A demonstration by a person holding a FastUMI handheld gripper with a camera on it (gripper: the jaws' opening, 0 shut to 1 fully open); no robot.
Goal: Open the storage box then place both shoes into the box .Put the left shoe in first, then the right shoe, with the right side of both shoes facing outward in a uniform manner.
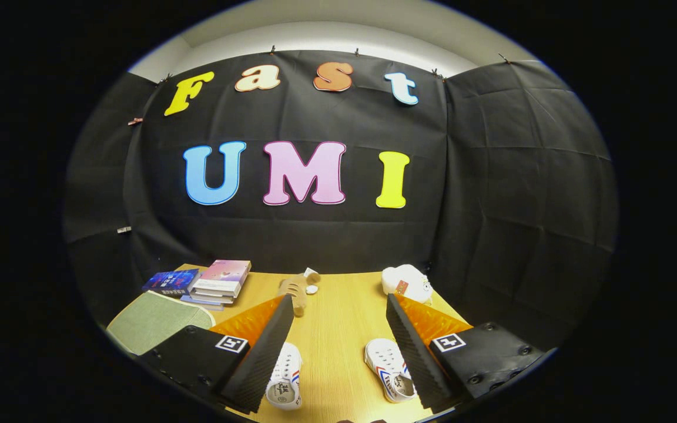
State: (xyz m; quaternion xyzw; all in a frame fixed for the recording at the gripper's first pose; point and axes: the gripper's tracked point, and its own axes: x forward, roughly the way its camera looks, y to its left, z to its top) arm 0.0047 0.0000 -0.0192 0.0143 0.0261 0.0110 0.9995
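Fingers [256, 358] of the gripper [335, 352] sit wide apart, holding nothing, hovering over the table [338, 329]. Between them, low and close, lie two white shoes: one [284, 379] just inside the left finger, partly tucked under it, the other [390, 370] just inside the right finger. Both rest on the wood, toes pointing roughly away, well apart from each other. Which is the left shoe and which the right I cannot tell from here.

Box: nothing I can call a storage box with confidence. A green-grey flat thing [153, 320] lies left of the left finger; could be its lid or a mat, unclear.

Beyond the fingers: stacked books [221, 281], a small tan toy [295, 289], a white plush [407, 282] at the far edge.

Progress judgement: basically at start. Neither shoe is gripped or boxed, and no box is seen open. All steps look left: open box, left shoe in, then right shoe, right sides outward.
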